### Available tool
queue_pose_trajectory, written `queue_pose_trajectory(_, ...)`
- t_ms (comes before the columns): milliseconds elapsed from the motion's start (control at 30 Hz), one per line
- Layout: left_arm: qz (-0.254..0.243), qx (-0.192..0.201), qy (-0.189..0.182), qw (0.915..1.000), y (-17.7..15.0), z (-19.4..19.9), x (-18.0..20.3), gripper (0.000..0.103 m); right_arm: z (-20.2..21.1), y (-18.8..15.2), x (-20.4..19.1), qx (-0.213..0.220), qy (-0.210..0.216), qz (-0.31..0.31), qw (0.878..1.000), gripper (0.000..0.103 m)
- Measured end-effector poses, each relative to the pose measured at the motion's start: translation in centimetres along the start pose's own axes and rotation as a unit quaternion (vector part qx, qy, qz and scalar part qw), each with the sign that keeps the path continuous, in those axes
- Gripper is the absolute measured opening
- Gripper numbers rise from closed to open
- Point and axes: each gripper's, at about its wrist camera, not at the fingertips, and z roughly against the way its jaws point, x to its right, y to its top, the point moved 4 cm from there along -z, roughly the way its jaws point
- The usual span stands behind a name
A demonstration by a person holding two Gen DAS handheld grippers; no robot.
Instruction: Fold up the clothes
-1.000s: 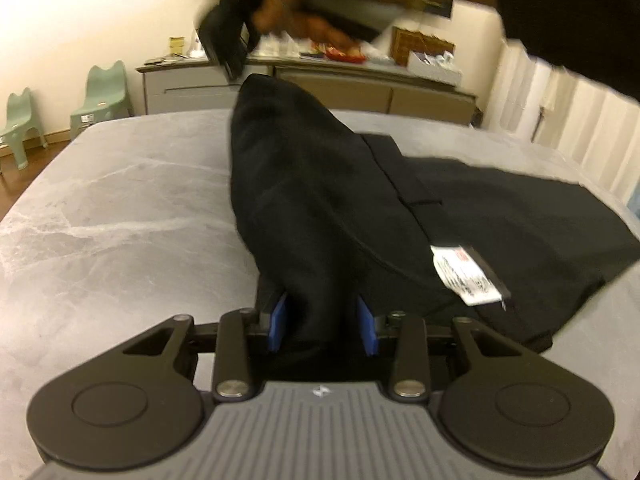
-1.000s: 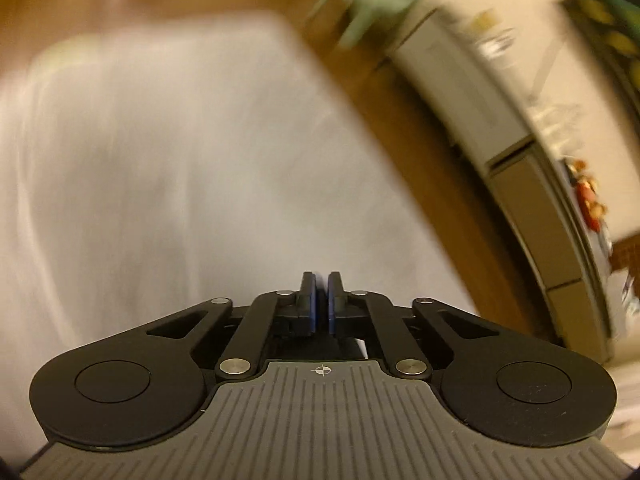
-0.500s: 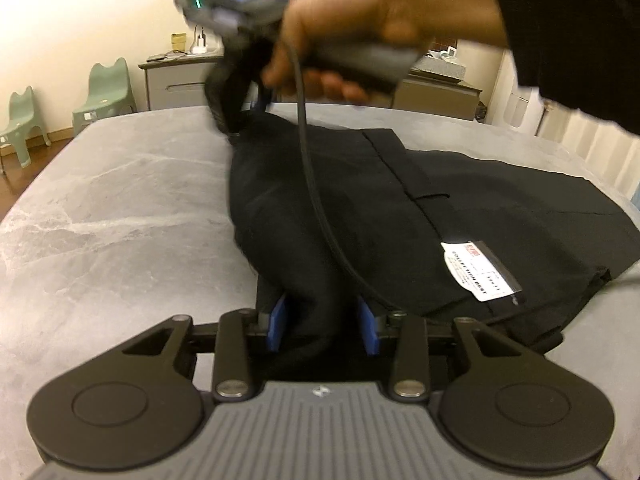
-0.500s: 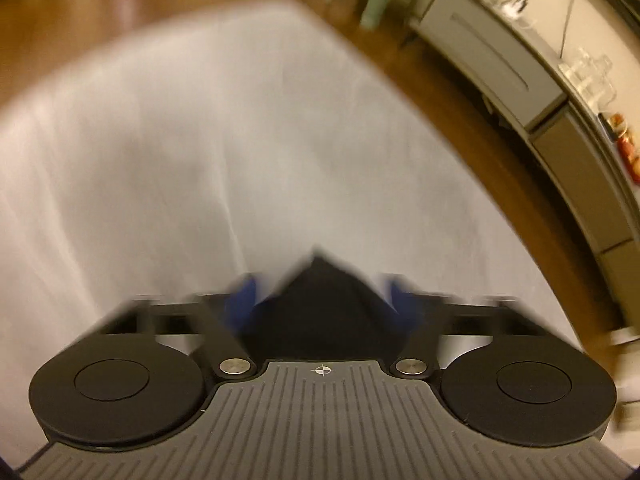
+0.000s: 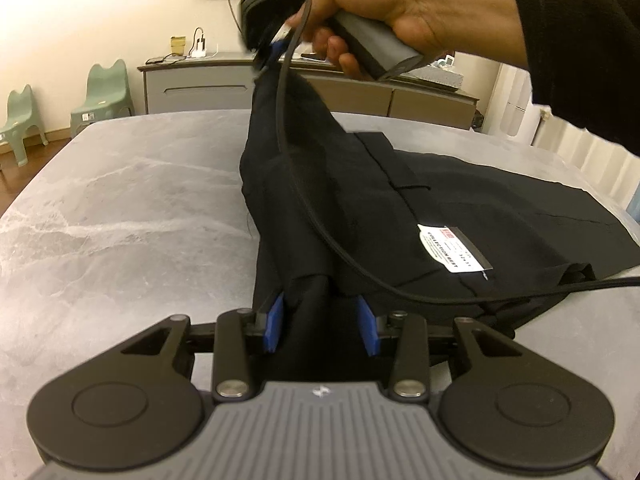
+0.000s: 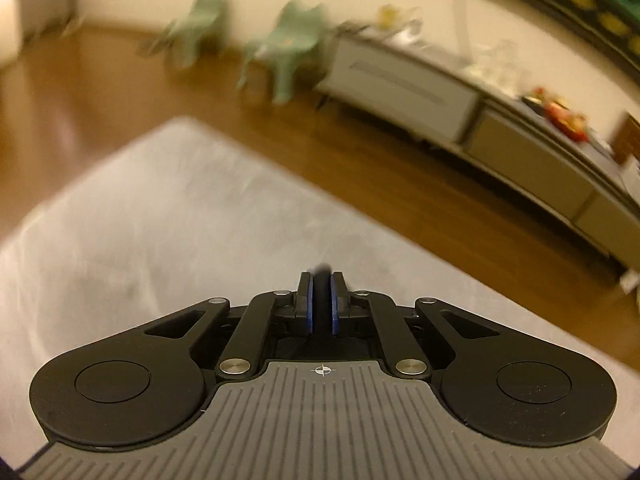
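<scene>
Here left claw (image 5: 322,326) clamps black trousers (image 5: 360,208); only right view shows right claw (image 6: 321,304) pinching dark cloth.

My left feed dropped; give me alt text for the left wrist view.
The left gripper clamps a fold of black trousers on a grey table. The right gripper, in a hand, lifts the fold's far end.

Grey marble-veined tabletop (image 5: 120,208), rounded corner; black folded trousers with white label (image 5: 500,220) lying flat toward its right side.
</scene>
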Motion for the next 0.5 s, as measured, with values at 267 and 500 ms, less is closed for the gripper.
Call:
queue_pose_trajectory(267, 0.046, 0.017, 0.012, 0.9987, 1.2, 1.4, -2.8, 0.038, 5.1, -0.6, 4.4, 0.092, -0.021, -0.066, 0.993, 0.041)
queue_pose_trajectory(500, 0.093, 0.03, 0.036, 0.9945, 2.4, 2.4, -4.8, 0.042, 16.8, -10.0, 15.1, 0.178, -0.036, -0.164, 0.97, 0.062)
